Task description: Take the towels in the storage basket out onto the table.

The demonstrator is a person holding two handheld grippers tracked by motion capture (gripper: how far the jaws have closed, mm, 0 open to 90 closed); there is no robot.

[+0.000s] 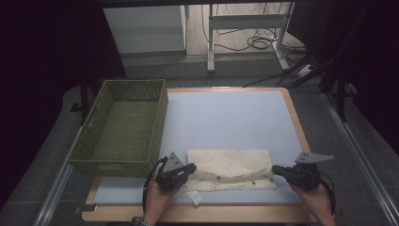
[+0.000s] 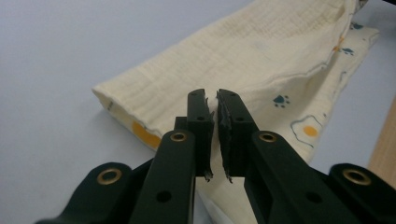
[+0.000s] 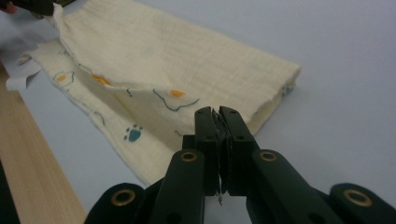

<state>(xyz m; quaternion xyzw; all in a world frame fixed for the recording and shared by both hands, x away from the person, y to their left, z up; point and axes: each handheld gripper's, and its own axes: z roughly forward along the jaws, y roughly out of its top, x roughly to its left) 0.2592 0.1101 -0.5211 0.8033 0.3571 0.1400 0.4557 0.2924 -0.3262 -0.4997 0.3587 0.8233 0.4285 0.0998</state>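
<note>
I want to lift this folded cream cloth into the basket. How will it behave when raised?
Probably floppy: the cloth is thin and crinkled, and its upper layer already sags between the left gripper and right gripper. It looks light. Its folds may well fall open, since the layers lie loose.

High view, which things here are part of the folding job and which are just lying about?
In the job:
- cream printed cloth, half folded
- left gripper, shut on the cloth's left end
- right gripper, shut on its right end

Lying about:
- green woven basket
- cables on the floor behind the table
</note>
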